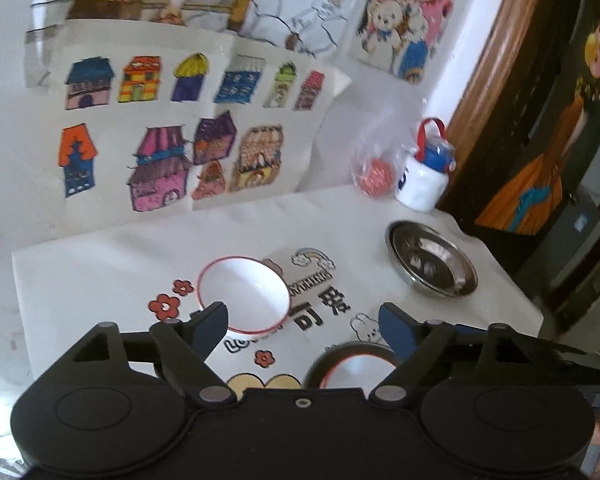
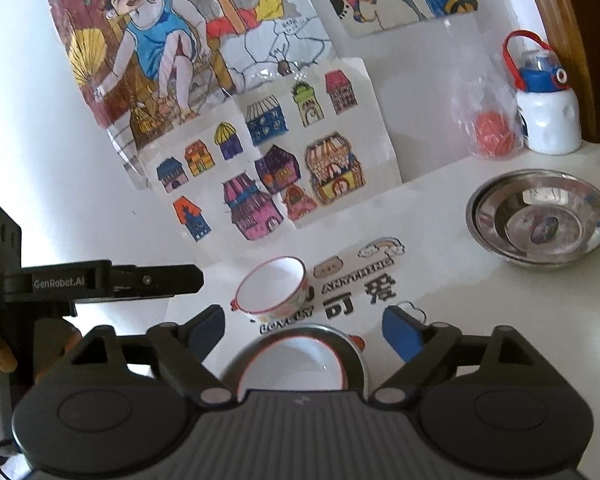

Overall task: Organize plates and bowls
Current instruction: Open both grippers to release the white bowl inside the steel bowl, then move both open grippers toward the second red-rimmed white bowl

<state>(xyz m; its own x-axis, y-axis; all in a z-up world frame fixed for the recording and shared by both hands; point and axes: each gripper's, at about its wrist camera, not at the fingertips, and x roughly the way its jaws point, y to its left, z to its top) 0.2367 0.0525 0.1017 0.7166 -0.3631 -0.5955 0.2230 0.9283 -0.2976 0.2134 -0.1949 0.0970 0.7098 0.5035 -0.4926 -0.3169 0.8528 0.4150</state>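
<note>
Both my grippers hang released, holding nothing. The left gripper point(image 1: 302, 320) is nearer the free bowl point(image 1: 244, 294), which sits just ahead, left of centre. The right gripper point(image 2: 304, 326) hovers over a bowl nested in a steel plate point(image 2: 296, 364).

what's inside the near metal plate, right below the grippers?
A white bowl with a red rim sits inside the metal plate. The gripper body covers the near half of both; the bowl's visible part looks empty.

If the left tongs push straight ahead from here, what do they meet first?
Likely the loose white red-rimmed bowl: the open left tongs point just right of it, their left finger overlapping its rim. Depth is unclear; they might pass above it.
</note>
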